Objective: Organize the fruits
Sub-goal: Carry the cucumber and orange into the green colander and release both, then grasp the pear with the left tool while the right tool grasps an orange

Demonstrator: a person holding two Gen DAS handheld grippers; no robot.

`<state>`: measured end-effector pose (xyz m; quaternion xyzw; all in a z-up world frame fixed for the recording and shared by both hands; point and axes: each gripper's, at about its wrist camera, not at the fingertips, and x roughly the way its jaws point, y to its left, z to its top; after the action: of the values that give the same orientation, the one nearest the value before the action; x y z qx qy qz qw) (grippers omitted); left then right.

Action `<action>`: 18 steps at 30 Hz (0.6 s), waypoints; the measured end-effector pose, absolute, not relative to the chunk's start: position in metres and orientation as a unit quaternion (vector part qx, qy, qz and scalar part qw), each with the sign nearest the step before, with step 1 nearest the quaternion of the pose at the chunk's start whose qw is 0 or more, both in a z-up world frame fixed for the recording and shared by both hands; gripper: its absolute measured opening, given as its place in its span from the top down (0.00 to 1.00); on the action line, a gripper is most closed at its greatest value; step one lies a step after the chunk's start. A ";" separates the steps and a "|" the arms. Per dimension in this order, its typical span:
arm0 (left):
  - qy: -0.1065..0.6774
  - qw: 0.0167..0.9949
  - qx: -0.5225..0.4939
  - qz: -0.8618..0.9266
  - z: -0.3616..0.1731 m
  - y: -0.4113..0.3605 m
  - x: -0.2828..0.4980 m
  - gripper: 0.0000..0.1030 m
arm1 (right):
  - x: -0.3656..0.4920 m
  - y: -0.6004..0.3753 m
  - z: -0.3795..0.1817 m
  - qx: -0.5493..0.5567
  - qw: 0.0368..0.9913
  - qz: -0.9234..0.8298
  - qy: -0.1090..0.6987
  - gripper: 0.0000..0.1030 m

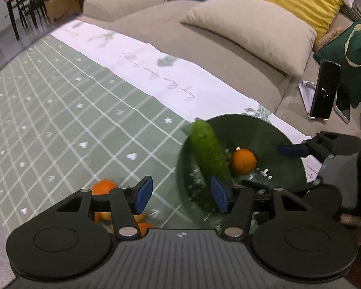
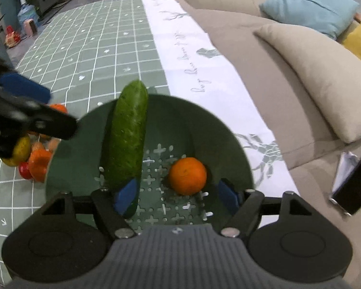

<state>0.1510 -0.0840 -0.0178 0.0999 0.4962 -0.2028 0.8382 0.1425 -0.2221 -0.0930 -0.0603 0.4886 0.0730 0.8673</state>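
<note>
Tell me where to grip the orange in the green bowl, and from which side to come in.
Take the orange across its widest middle, coming straight down from above. It is round, so any pair of opposite sides serves, but it sits low on the perforated floor of the green bowl, whose wall blocks a sideways approach. The cucumber leans apart from it, leaving room for the open right gripper.

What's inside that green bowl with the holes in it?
The green bowl holds a cucumber leaning on its rim and one orange. Cross-shaped holes dot the bottom. The near part of the bowl is hidden behind the right gripper.
</note>
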 end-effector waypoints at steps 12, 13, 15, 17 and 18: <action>0.466 0.858 0.112 -0.184 0.004 -0.007 0.113 0.36 | 0.098 -0.173 -0.046 -0.007 0.886 0.068 0.458 0.32; 0.465 0.859 0.115 -0.179 0.004 0.000 0.111 0.36 | 0.095 -0.168 -0.043 0.001 0.887 0.072 0.455 0.32; 0.464 0.862 0.116 -0.167 0.002 0.015 0.108 0.36 | 0.089 -0.155 -0.037 0.017 0.891 0.083 0.446 0.37; 0.468 0.863 0.110 -0.154 -0.003 0.029 0.106 0.36 | 0.083 -0.144 -0.036 0.032 0.895 0.097 0.435 0.40; 0.471 0.863 0.104 -0.152 -0.006 0.035 0.106 0.36 | 0.081 -0.137 -0.036 0.036 0.896 0.106 0.430 0.43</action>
<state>0.1055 0.0349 -0.0064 0.1038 0.4712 -0.1523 0.8626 0.0810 -0.1371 -0.0364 0.0365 0.4301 0.1063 0.8957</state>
